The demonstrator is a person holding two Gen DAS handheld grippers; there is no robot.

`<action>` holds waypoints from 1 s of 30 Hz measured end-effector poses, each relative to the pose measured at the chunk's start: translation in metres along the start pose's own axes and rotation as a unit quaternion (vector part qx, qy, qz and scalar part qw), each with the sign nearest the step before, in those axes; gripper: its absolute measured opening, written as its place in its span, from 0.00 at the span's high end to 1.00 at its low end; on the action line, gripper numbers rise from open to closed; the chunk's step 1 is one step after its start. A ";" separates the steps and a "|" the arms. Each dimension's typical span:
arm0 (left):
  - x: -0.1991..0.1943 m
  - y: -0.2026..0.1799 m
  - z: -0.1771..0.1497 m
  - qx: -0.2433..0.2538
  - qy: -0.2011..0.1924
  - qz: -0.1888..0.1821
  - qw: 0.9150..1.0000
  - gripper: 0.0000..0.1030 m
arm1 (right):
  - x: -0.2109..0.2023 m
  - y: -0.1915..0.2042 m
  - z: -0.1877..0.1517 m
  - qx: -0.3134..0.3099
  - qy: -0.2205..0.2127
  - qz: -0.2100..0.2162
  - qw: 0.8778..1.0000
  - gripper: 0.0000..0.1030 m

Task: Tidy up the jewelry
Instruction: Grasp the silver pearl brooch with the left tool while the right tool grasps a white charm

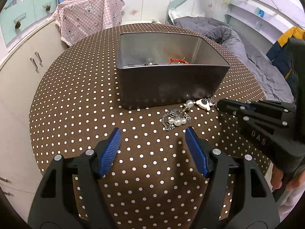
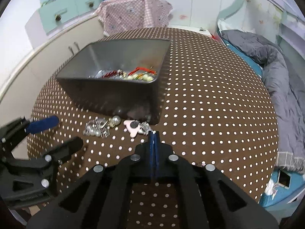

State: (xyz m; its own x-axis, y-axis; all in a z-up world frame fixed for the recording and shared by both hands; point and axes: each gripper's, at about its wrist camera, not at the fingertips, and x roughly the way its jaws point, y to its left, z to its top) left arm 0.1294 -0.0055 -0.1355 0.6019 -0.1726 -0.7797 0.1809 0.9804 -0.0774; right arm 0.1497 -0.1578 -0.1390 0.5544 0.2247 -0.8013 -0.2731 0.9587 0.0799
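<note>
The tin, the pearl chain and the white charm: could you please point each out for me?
tin (image 1: 167, 87), left wrist view, on its dark front wall.
pearl chain (image 1: 176, 121), left wrist view, on its row of pearls.
white charm (image 2: 132, 126), right wrist view, on its pale body.

Each claw (image 1: 153, 133) is matte black plastic with ribbed blue pads (image 1: 112, 150). Round silver screw heads (image 1: 90, 152) dot the arms. The right claw (image 1: 219, 103) bears embossed lettering.
</note>
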 end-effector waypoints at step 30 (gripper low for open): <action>0.010 -0.008 0.007 0.014 0.002 -0.045 0.999 0.52 | -0.005 -0.007 0.003 0.003 -0.009 0.017 1.000 0.86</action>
State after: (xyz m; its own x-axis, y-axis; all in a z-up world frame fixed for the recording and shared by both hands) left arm 0.1392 -0.0159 -0.1385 0.5790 -0.2603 -0.7727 0.2565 0.9577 -0.1304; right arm 0.1514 -0.1655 -0.1341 0.5581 0.2604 -0.7879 -0.2878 0.9513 0.1106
